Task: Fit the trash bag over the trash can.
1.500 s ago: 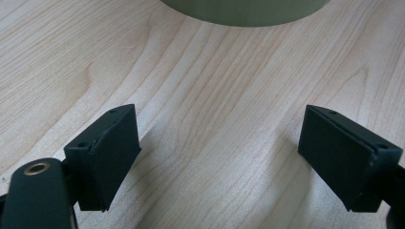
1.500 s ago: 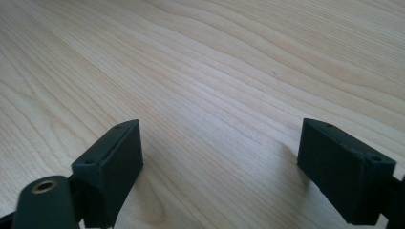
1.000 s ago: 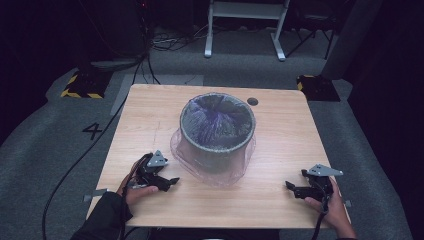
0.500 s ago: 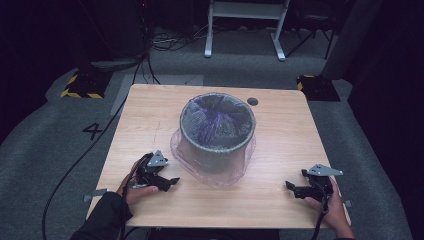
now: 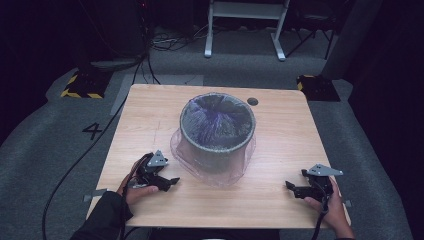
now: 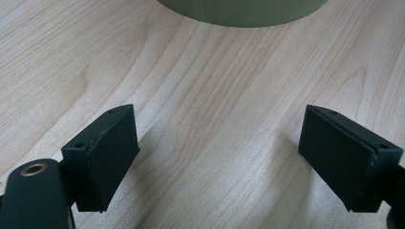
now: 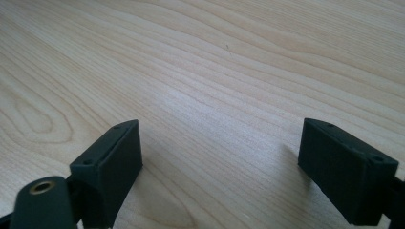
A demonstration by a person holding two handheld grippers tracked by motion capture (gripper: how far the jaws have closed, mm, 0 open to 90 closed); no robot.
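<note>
Dark room, grey carpet floor with a "4" marked on it, light wood bench in the middle. Left gripper low on the near-left of the bench, fingers wide apart, nothing between them, bare wood under them; they point toward the bin's base, whose curved edge shows at the top of the left gripper view. Right gripper low on the near-right of the bench, fingers also wide apart with nothing between, just wood grain ahead. A hand with a dark sleeve holds the left one, a hand holds the right one, cables trailing off the near edge. Grey round bin stands upright at bench centre, between the two grippers and farther back, clear of both. Thin clear plastic bag lines it, drapes over the rim and pools round the base; purple tint inside. Small round hole in the bench behind the bin. White frame legs on the floor at the back.
</note>
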